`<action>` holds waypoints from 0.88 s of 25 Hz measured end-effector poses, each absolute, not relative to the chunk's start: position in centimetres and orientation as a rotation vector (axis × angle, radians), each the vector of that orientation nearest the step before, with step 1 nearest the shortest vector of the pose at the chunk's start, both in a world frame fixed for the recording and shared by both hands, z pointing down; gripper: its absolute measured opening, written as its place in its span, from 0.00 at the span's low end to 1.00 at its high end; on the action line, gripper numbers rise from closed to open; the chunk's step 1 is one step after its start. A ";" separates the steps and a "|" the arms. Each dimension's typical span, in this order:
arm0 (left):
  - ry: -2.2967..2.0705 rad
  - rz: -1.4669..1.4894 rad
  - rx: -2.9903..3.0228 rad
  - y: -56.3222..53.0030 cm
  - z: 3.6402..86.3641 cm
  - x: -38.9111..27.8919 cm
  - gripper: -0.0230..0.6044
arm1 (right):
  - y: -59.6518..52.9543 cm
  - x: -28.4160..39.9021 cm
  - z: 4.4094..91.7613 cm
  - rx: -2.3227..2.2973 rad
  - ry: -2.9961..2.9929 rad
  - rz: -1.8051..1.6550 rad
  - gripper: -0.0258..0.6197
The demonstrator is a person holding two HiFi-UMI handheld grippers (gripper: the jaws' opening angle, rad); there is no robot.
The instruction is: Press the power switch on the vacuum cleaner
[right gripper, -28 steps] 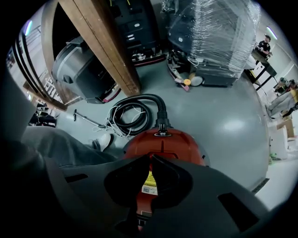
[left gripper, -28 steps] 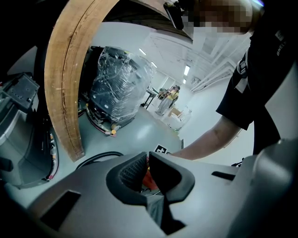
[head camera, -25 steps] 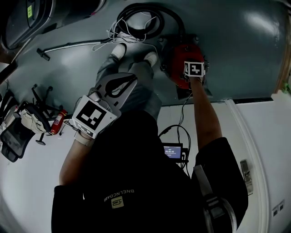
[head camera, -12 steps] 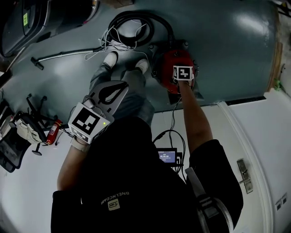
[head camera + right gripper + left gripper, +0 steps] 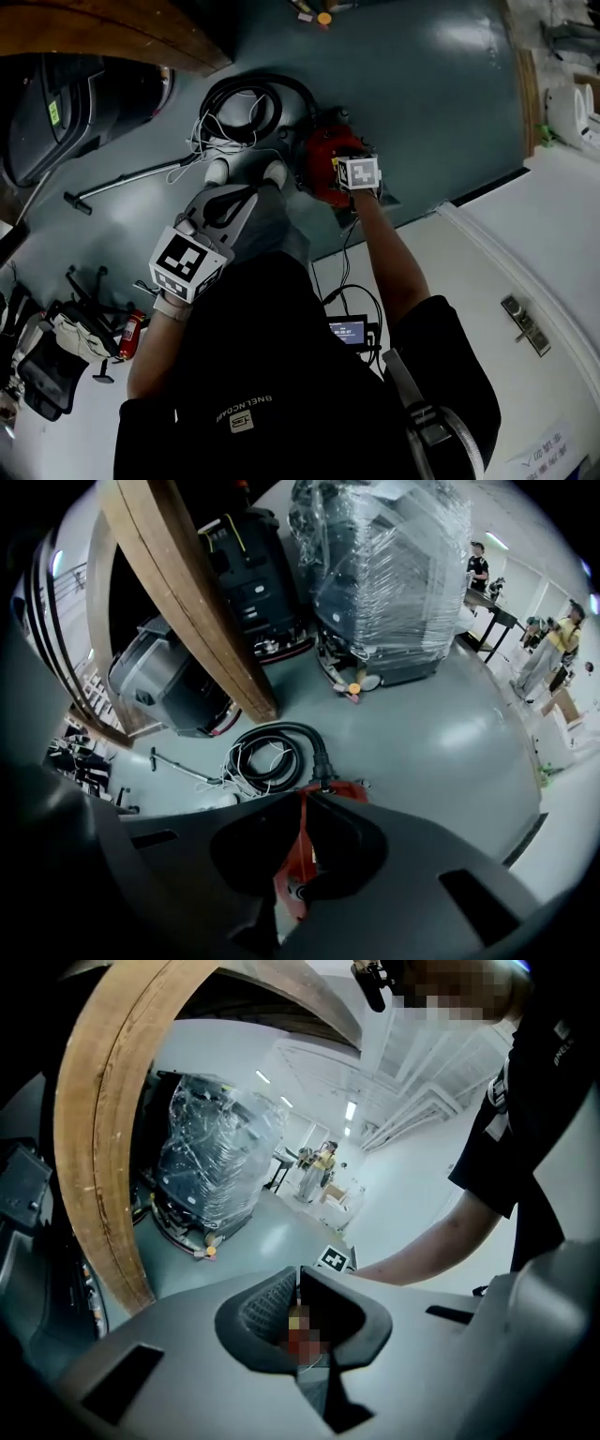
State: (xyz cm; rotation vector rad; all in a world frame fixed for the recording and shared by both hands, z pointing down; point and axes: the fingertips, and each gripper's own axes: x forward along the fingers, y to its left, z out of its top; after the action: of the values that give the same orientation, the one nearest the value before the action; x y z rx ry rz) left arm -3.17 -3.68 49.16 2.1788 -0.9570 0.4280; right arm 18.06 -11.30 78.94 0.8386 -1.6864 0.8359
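- The right gripper was found with its jaws pressed together at the tips. Nothing was pinched between them.
- The left gripper was likewise found closed and empty. It was held raised in front of the person's body and aimed out into the room, not at the floor.
- The red, rounded vacuum cleaner body was located on the grey-green floor, just ahead of the person's white shoes.
- In the right gripper view, the red body was seen directly beyond the closed tips, so the coming press is judged to run straight ahead and downward along that gripper's own line.
- The long axis of the vacuum cleaner was seen to run away from the person, with the hose socket at the far end.
- The power switch could not be picked out with certainty. Contact between tips and casing could not be confirmed either.
- The right gripper was the nearer one, directly over the vacuum cleaner. The left gripper was well apart from it.
- Counted items:
  - one vacuum cleaner
  - one coiled black ribbed hose
  - one loose white cord bundle
  - one thin metal wand
  - two grippers
  - two shoes
  - one small red fire extinguisher
  - one small lit screen
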 end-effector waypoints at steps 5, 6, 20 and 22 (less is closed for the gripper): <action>-0.890 0.406 2.268 -5.3 45.5 -3.0 0.06 | -11.6 18.0 72.5 0.934 -1.746 0.860 0.09; -0.869 0.403 2.288 -5.6 44.9 -2.9 0.06 | -11.5 18.3 71.2 0.958 -1.747 0.854 0.09; -0.593 0.422 2.519 -6.9 36.5 -0.5 0.06 | -9.3 18.9 49.0 1.442 -1.947 0.871 0.09; -0.544 0.421 2.544 -6.7 35.4 0.3 0.06 | -8.3 19.1 45.7 1.516 -1.972 0.865 0.09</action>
State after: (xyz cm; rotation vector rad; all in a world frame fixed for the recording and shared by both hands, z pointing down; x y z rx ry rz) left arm 0.29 -6.70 35.37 2.5437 -0.5440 0.4207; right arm 19.07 -8.26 45.75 1.5164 -1.9723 0.8653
